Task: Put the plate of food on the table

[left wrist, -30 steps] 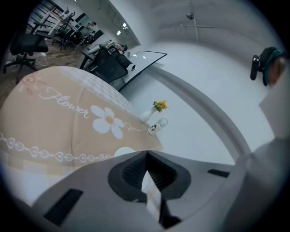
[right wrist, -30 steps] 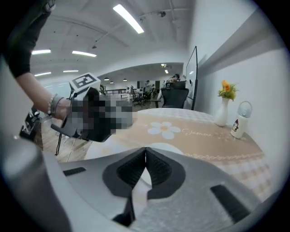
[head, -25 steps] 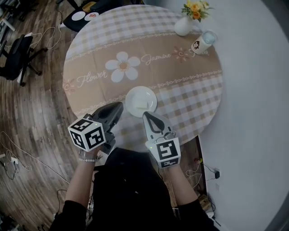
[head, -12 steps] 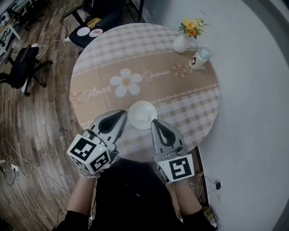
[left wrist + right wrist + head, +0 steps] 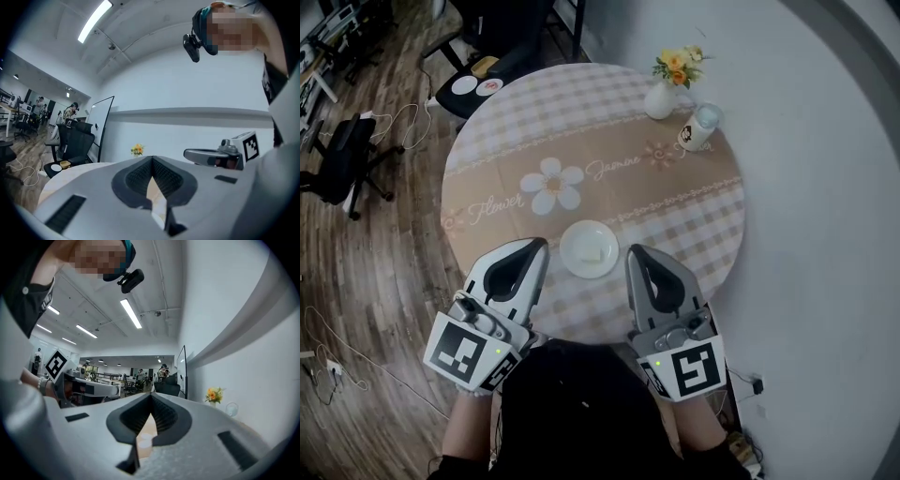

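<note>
Wooden flooring (image 5: 384, 244) surrounds a round table (image 5: 675, 225) under a checked cloth printed with a big flower. Far across it, by the wall, stand a vase (image 5: 660, 99) of yellow flowers and a glass cup (image 5: 697, 128), well apart from the near edge, which leaves that side free for serving. The plate (image 5: 589, 249) sits flat on the cloth just inside the near edge, with a pale piece of food (image 5: 596, 251) on it. By my reading the placing is done, since the plate rests on the table and nothing grips it. In the head view it lies between the 2 grippers but touches neither.

The left gripper (image 5: 536, 246) is clenched, its ribbed pads meeting at the tip with nothing between them. The right gripper (image 5: 636, 253) is likewise closed tight and empty. Both point level across the table, higher than the plate rather than at it, which looks like hands held clear of a finished job.
</note>
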Action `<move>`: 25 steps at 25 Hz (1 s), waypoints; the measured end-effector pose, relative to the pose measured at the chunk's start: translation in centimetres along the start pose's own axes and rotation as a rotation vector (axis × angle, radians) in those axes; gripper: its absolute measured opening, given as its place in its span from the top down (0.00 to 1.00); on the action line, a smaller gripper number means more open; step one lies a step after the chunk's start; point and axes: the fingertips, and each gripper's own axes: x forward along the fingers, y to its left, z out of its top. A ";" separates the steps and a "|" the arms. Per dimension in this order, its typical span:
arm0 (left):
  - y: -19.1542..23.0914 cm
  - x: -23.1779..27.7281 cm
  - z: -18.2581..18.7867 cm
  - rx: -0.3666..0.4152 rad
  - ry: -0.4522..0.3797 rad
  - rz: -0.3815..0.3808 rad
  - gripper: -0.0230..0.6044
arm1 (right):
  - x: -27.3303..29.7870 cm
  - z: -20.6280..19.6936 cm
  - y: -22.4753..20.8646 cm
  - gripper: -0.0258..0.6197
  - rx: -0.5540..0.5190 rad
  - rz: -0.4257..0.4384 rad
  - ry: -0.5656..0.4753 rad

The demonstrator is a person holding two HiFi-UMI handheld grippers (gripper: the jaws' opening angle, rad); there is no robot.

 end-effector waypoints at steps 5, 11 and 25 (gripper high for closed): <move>-0.9 -0.2 2.1 0.020 -0.049 -0.010 0.96 | -0.7 2.0 -0.7 0.96 -0.020 -0.019 -0.042; -1.3 -0.4 2.7 0.025 -0.059 -0.016 0.96 | -0.8 2.1 -0.7 0.96 -0.018 -0.012 -0.040; -2.0 -0.1 2.1 0.061 -0.030 -0.024 0.96 | -0.7 1.4 -0.6 0.96 -0.046 -0.005 -0.007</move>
